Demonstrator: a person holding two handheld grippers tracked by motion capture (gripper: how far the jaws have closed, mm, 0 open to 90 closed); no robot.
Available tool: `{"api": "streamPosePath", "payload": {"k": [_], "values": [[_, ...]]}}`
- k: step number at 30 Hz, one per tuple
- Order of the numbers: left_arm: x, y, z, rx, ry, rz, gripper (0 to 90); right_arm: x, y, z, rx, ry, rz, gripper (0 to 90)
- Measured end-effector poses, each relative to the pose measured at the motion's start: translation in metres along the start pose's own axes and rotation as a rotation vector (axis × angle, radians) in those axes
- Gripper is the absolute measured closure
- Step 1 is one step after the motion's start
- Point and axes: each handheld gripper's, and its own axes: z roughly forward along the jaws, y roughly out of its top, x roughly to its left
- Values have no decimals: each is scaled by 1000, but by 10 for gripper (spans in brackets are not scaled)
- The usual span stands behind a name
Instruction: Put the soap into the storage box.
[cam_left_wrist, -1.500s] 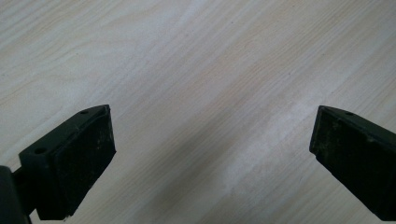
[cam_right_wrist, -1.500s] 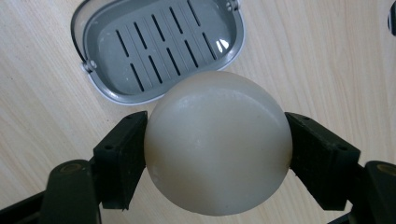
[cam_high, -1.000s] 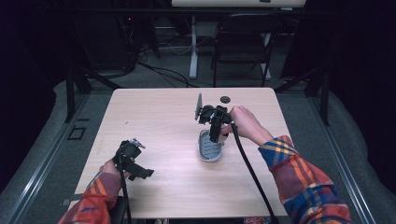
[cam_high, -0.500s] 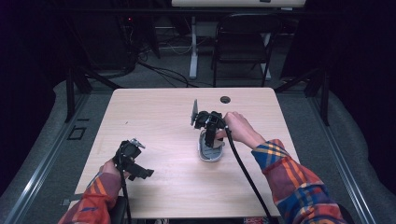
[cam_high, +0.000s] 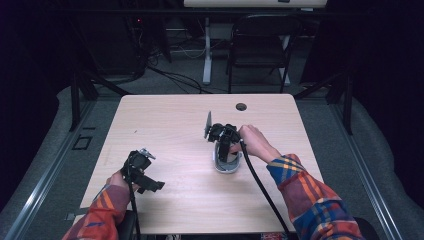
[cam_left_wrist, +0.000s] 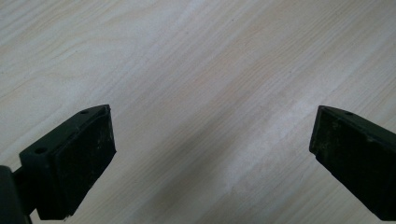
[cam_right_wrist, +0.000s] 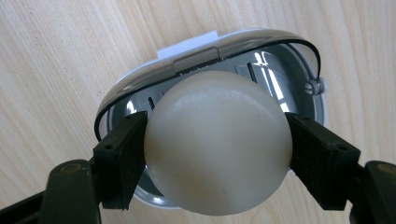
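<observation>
A smooth white egg (cam_right_wrist: 215, 158) sits between the two black pads of my right gripper (cam_right_wrist: 217, 126), which is shut on it. Directly behind the egg lies an oval slicer (cam_right_wrist: 261, 51) with a grey rim, a white base and a shiny slotted metal bed. In the high view the right gripper (cam_high: 223, 144) points down over that slicer (cam_high: 226, 166) right of the table's middle; I cannot tell whether the egg touches the bed. My left gripper (cam_high: 149, 181) hovers near the front left of the table, open, with bare wood between its pads (cam_left_wrist: 84, 154).
The light wooden table (cam_high: 170, 120) has a round cable hole (cam_high: 241, 106) near its far edge. A dark folding chair (cam_high: 260, 45) and a desk leg stand on the floor beyond it. Cables trail from both grippers toward the person.
The right gripper has come a little nearer the person and lower, and stands over the slicer with the egg. The left gripper has stayed where it was.
</observation>
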Motion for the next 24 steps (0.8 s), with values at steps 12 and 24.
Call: {"api": "streamPosePath", "payload": {"k": [12,24], "values": [[0,0,0,1,1,3,1,1,0,7,1,-2,-6,244],[0,0,0,1,2,2,1,0,0,11,-7,15,2,242]]}}
